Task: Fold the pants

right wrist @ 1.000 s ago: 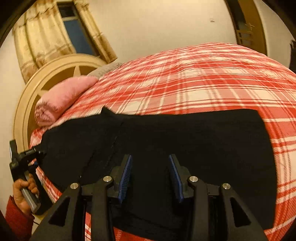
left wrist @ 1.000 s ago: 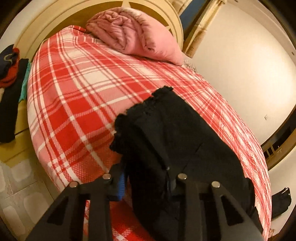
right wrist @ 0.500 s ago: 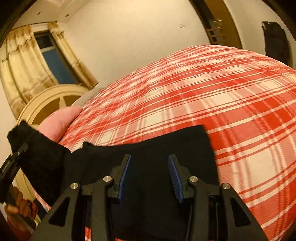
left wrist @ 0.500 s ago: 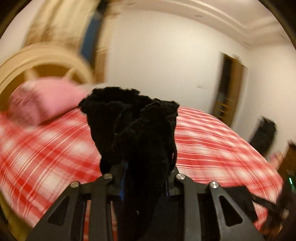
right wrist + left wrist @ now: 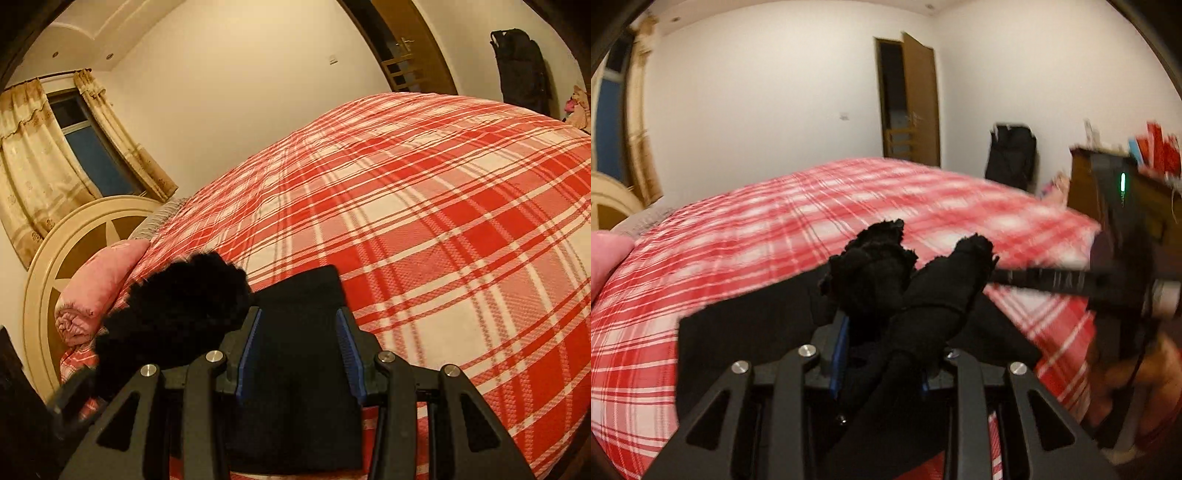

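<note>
Black pants [image 5: 306,373] lie on the red plaid bed [image 5: 424,206], folded over on themselves. My left gripper [image 5: 882,350] is shut on a bunched end of the pants [image 5: 905,280] and holds it up above the flat part [image 5: 746,332]. In the right wrist view that lifted bunch [image 5: 177,306] hangs at the left. My right gripper [image 5: 299,354] is open, its blue pads either side of the flat pants, low over them. The right gripper also shows blurred in the left wrist view [image 5: 1015,275], at the right.
A pink pillow [image 5: 99,284] and a cream round headboard [image 5: 48,280] are at the left. A window with curtains [image 5: 85,147] is behind. A door [image 5: 908,99], a dark bag [image 5: 1012,155] and a wooden cabinet [image 5: 1082,184] stand beyond the bed.
My left gripper has lifted the pants end and swung it over toward the right gripper, folding the pants. The flat part under my right gripper now looks much shorter.
</note>
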Action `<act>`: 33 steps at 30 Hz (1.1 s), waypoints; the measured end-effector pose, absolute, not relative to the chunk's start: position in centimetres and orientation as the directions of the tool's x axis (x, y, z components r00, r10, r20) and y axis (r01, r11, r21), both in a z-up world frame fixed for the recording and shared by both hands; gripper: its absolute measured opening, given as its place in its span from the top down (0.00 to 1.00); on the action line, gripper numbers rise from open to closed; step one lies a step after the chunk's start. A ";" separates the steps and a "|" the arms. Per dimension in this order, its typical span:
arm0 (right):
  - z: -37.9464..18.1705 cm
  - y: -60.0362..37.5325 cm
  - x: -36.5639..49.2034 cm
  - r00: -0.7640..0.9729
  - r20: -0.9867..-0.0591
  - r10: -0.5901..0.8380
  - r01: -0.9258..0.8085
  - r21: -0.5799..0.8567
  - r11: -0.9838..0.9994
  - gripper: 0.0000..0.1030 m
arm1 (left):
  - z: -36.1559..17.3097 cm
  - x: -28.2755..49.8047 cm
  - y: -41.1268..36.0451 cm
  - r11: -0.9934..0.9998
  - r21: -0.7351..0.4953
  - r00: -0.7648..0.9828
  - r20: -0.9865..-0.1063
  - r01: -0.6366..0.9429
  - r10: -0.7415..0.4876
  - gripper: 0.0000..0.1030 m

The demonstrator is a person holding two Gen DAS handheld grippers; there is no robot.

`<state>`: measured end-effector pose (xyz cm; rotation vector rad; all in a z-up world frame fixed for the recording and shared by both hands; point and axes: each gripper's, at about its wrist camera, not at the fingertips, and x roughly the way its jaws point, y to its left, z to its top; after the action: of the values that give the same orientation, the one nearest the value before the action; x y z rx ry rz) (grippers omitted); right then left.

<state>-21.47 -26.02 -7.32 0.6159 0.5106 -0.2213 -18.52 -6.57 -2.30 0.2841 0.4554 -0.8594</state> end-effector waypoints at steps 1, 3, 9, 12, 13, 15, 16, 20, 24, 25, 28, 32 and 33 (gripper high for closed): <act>-7.3 -26.1 -21.6 0.854 -0.518 -0.050 0.347 0.495 0.797 0.58 | -2.8 -18.4 -7.1 0.618 0.063 0.558 -0.508 0.784 -0.656 0.71; -7.4 -26.3 -21.6 0.855 -0.516 -0.045 0.345 0.503 0.792 0.58 | -3.3 -18.3 -7.3 0.606 0.068 0.545 -0.524 0.792 -0.654 0.71; -7.8 -26.2 -21.3 0.854 -0.521 -0.008 0.328 0.525 0.785 0.58 | -5.7 -20.0 -9.4 0.522 0.189 0.522 -0.586 0.832 -0.620 0.66; -8.0 -26.5 -21.5 0.858 -0.513 0.025 0.317 0.568 0.759 0.58 | -6.1 -20.2 -9.4 0.470 0.231 0.504 -0.608 0.852 -0.614 0.49; -8.0 -26.8 -21.6 0.861 -0.507 0.041 0.314 0.593 0.741 0.56 | -6.0 -20.1 -9.3 0.451 0.228 0.486 -0.621 0.863 -0.615 0.45; -7.9 -27.3 -21.8 0.866 -0.496 0.063 0.309 0.631 0.712 0.51 | -5.7 -19.9 -8.7 0.423 0.205 0.448 -0.640 0.883 -0.624 0.29; -7.8 -27.4 -21.9 0.870 -0.489 0.068 0.306 0.644 0.701 0.51 | -5.4 -19.8 -8.2 0.418 0.192 0.435 -0.645 0.888 -0.629 0.27; -6.6 -27.4 -22.0 0.901 -0.412 0.137 0.223 0.710 0.668 0.40 | -3.7 -19.5 -5.5 0.424 0.105 0.391 -0.628 0.899 -0.673 0.16; -6.2 -25.9 -20.8 0.911 -0.349 0.220 0.121 0.736 0.666 0.26 | -0.7 -17.5 -1.1 0.514 -0.013 0.421 -0.556 0.858 -0.717 0.09; -6.5 -25.5 -20.1 0.898 -0.374 0.234 0.127 0.726 0.676 0.26 | 0.0 -16.4 0.1 0.542 -0.064 0.429 -0.535 0.838 -0.728 0.08; -8.2 -24.3 -18.0 0.853 -0.457 0.251 0.166 0.695 0.699 0.26 | 0.7 -13.2 3.4 0.665 -0.177 0.523 -0.487 0.725 -0.699 0.03; -9.5 -22.2 -17.0 0.825 -0.528 0.199 0.191 0.593 0.782 0.26 | -1.3 -9.3 4.6 0.835 -0.177 0.612 -0.605 0.521 -0.510 0.04; -9.5 -21.4 -16.9 0.825 -0.535 0.182 0.180 0.554 0.813 0.26 | -1.8 -8.7 4.6 0.855 -0.168 0.617 -0.626 0.491 -0.477 0.04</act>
<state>-16.88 -21.45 -9.46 0.6318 0.6115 0.0006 -8.75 4.65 -1.75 0.0209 0.7149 -0.5572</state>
